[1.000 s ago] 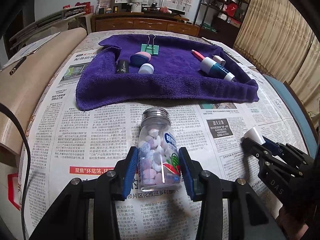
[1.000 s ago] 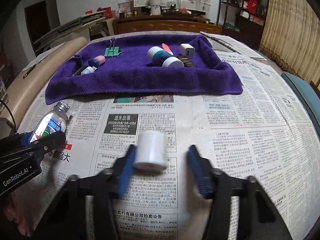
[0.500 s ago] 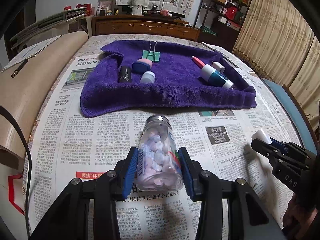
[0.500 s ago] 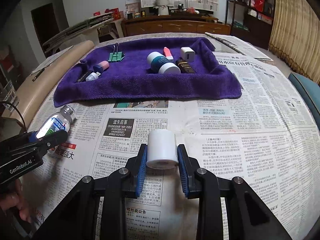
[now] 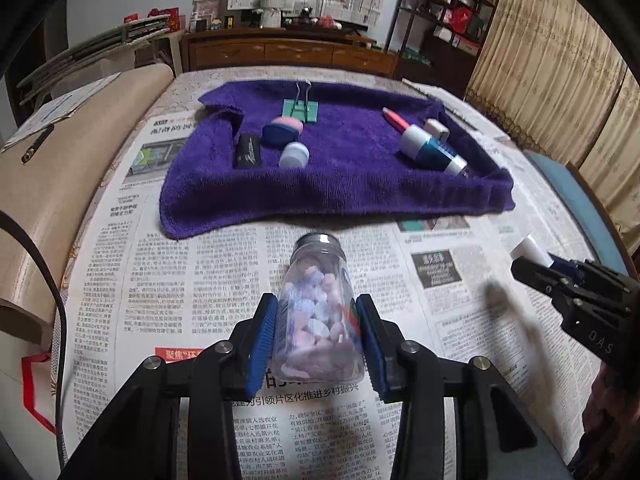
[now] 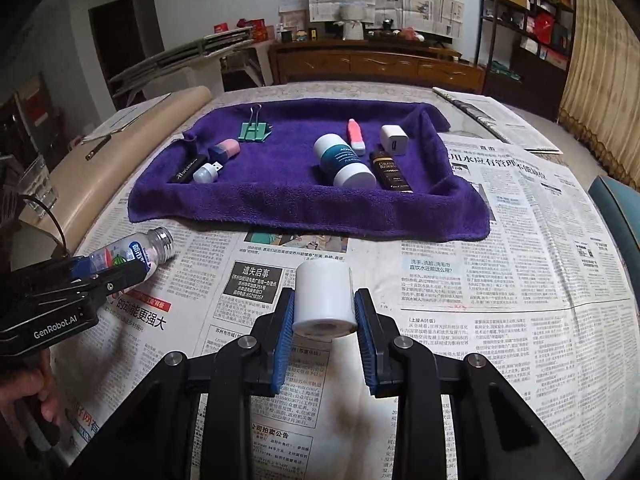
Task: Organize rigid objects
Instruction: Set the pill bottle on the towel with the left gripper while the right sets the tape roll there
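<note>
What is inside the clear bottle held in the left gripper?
The clear bottle holds pink, purple and white tablets, filling most of it. Its label and the left gripper pads cover some contents.

The newspaper (image 6: pixel 500 292) between the grippers and the towel (image 6: pixel 296 200) lies bare — a wide open strip for passing. The towel's middle, between the clip (image 6: pixel 255 131) and the big teal bottle (image 6: pixel 344 162), is free as well. Its left part is crowded by a black stick (image 6: pixel 187 170), a small white USB piece (image 6: pixel 207 172) and a pink-blue piece (image 6: pixel 225 150); its right by the bottle, a pink tube (image 6: pixel 356 136), a white charger (image 6: pixel 394 140) and a dark bottle (image 6: pixel 390 170) — all close together. The towel's raised right edge and the beige roll (image 5: pixel 52 184) at left hem the sides.
</note>
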`<act>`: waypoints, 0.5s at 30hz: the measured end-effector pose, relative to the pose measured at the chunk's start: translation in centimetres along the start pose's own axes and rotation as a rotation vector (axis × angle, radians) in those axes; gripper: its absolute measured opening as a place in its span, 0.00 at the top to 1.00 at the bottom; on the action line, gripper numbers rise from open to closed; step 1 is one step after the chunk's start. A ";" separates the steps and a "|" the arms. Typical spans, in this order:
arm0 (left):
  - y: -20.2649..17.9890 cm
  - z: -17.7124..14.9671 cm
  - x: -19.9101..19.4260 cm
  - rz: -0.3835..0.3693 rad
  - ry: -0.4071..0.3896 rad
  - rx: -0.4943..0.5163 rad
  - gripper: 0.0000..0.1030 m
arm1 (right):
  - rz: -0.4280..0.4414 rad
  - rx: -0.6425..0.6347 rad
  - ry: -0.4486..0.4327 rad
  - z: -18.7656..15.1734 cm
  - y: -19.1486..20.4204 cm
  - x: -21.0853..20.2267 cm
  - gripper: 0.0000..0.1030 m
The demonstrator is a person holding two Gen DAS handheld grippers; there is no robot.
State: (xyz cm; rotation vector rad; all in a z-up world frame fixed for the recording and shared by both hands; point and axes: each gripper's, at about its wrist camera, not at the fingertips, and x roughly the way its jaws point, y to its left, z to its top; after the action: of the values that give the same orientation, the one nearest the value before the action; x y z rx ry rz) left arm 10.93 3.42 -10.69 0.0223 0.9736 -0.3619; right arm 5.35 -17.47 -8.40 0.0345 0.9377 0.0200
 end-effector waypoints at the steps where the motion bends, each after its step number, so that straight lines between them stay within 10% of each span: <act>1: 0.0 -0.1 0.3 0.004 0.006 0.001 0.63 | 0.003 -0.003 0.008 -0.1 -0.1 0.2 0.71; 15: -0.9 -0.2 0.9 0.034 0.006 0.051 0.63 | 0.029 0.032 0.024 -0.9 -1.3 0.7 0.71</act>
State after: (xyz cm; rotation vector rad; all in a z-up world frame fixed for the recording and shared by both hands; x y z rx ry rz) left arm 10.95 2.31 -11.44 0.0866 0.9690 -0.3560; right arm 5.02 -18.69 -9.52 0.0771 0.9612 0.0322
